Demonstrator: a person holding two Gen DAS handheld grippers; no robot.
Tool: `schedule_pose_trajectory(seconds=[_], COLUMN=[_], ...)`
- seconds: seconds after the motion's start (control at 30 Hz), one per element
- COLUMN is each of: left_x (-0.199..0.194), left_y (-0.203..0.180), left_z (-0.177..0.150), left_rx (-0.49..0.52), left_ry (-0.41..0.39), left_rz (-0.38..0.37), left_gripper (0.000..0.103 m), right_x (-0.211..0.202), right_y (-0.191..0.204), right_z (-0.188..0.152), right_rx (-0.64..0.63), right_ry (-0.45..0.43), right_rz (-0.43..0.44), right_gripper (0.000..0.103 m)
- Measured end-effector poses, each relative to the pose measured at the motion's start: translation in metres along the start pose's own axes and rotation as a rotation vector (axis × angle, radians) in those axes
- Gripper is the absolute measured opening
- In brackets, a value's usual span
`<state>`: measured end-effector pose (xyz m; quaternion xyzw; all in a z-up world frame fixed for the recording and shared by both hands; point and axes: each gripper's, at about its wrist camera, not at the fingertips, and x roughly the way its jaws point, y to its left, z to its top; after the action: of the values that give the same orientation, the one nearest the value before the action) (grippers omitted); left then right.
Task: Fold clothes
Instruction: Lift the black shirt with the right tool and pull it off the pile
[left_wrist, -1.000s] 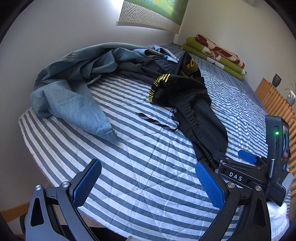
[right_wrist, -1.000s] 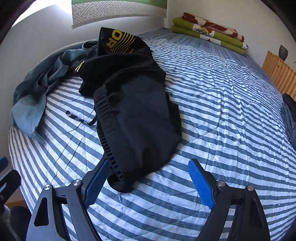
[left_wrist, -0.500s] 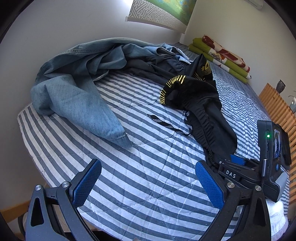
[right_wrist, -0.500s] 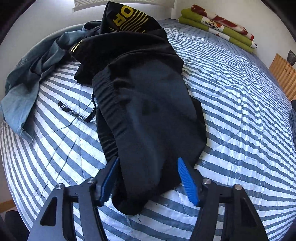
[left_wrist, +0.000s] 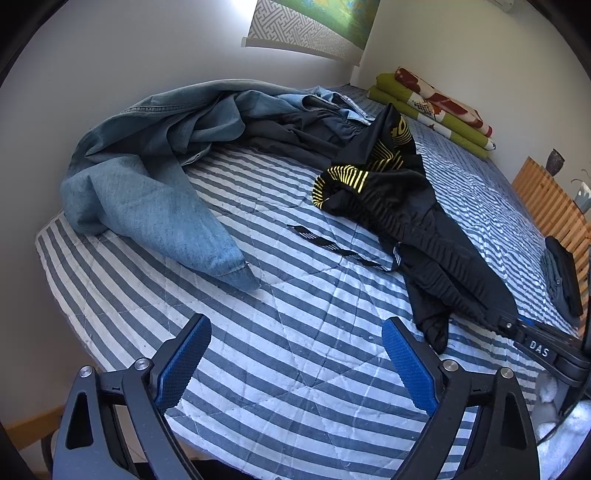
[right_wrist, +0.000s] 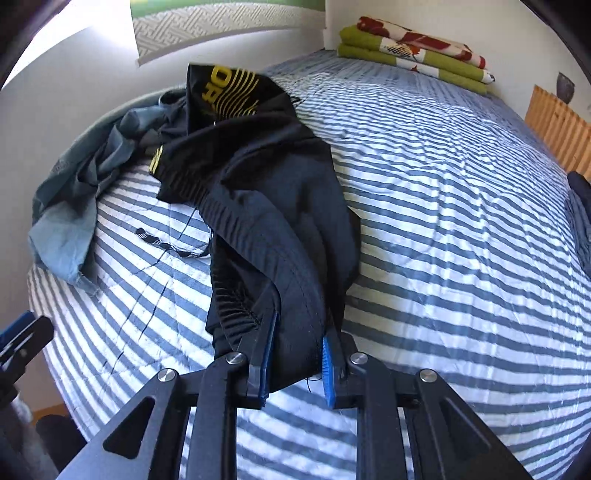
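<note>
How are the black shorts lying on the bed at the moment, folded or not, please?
Not folded. The black shorts lie crumpled on the striped bedspread, one end bunched between the right gripper's pads.

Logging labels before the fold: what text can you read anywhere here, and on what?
"DAS": white letters on the right gripper, seen from the left wrist.
"OR": yellow letters, sideways, on the black garment; any further letters are hidden in a fold.
Drawstring: white marks, too small to read.
Nothing else legible.
</note>
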<state>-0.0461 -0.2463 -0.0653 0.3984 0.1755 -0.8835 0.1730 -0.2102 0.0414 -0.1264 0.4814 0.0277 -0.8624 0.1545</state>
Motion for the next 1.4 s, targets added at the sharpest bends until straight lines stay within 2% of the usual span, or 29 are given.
schedule_pose_trajectory(seconds=[0.2,0.53,0.67,0.7,0.73,0.83,0.9,1.0,1.1,1.23,1.4], left_x=[-0.002,0.006,0.010,0.011,0.012,0.013,0.015,0.018,0.018,0.018,0.021], left_y=[-0.022,-0.063,-0.074,-0.075,-0.075,-0.072,-0.070,-0.064,-0.059,-0.047,-0.040], left_z=[-0.010,-0.029,-0.036,-0.038,-0.039,-0.040,-0.041,-0.041,-0.042,-0.040,-0.038], left_rx=[0.044,0.107,0.122,0.122,0.121,0.118,0.113,0.099,0.096,0.083,0.082], left_ry=[0.011,0.049,0.065,0.067,0.069,0.074,0.076,0.082,0.082,0.083,0.088], left_rz=[-0.017,-0.046,-0.054,-0.053,-0.054,-0.052,-0.051,-0.056,-0.051,-0.040,-0.027], left_gripper=[0.094,0.091,0.091,0.091,0.091,0.091,0.091,0.091,0.091,0.091,0.091], right_x=[-0.044,-0.116,-0.117,-0.117,-0.118,-0.131,-0.137,-0.129,-0.101,-0.050,-0.003], right_y=[-0.040,-0.117,-0.125,-0.126,-0.125,-0.121,-0.108,-0.076,-0.040,0.002,0.027], right_z=[-0.034,-0.114,-0.137,-0.139,-0.141,-0.134,-0.119,-0.092,-0.067,-0.041,-0.023], right_rx=[0.099,0.271,0.208,0.190,0.176,0.141,0.102,0.004,-0.076,-0.131,-0.208], right_ry=[-0.021,-0.020,0.062,0.070,0.073,0.019,-0.022,-0.057,-0.044,0.043,0.064], right_rz=[0.022,-0.027,-0.077,-0.096,-0.121,-0.140,-0.109,-0.068,0.027,0.102,0.013], right_gripper=[0.017,0.012,0.015,0.017,0.024,0.029,0.031,0.039,0.040,0.040,0.040])
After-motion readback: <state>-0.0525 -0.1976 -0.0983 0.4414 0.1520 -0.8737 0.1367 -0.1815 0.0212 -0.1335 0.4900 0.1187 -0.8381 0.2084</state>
